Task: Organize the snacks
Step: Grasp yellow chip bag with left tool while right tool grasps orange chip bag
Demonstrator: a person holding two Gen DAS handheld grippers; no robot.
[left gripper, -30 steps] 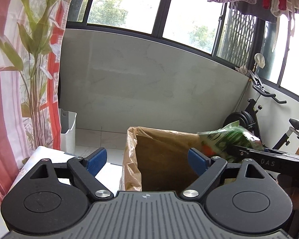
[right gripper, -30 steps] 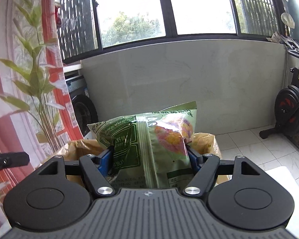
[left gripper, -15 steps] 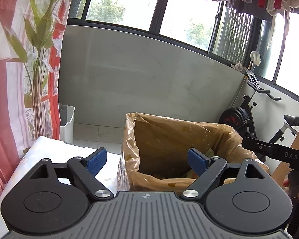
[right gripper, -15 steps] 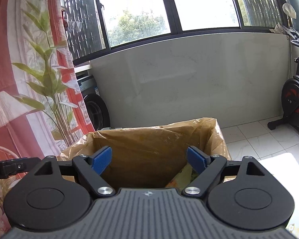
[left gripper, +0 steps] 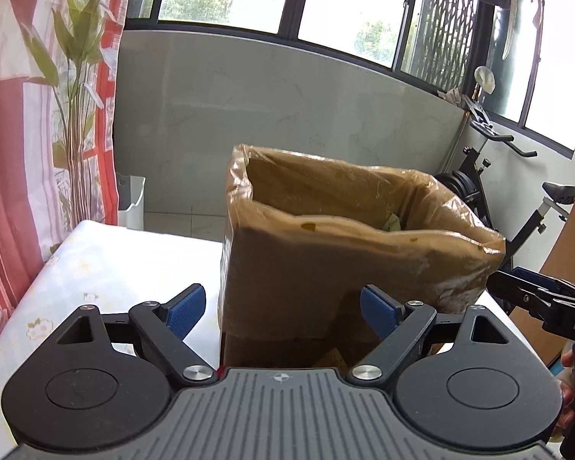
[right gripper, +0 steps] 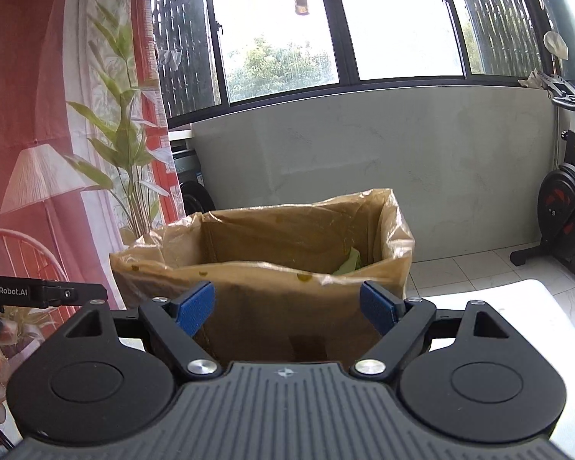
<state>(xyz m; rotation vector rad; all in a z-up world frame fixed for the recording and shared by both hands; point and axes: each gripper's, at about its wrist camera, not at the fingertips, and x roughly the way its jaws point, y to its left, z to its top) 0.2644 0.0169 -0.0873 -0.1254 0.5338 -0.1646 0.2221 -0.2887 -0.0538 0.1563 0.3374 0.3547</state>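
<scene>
The snack bag (right gripper: 348, 262) lies inside the box (right gripper: 287, 291), beyond the right gripper (right gripper: 286, 308). Both it and the left gripper (left gripper: 283, 312) are spread wide, empty.

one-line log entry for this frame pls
left gripper: open, empty | right gripper: open, empty | lined box: on table | green snack bag: inside box

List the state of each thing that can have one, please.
Left gripper: open, empty.
Right gripper: open, empty.
Box: upright, open at top, lined with plastic.
Green packet: inside the box, mostly hidden.
</scene>
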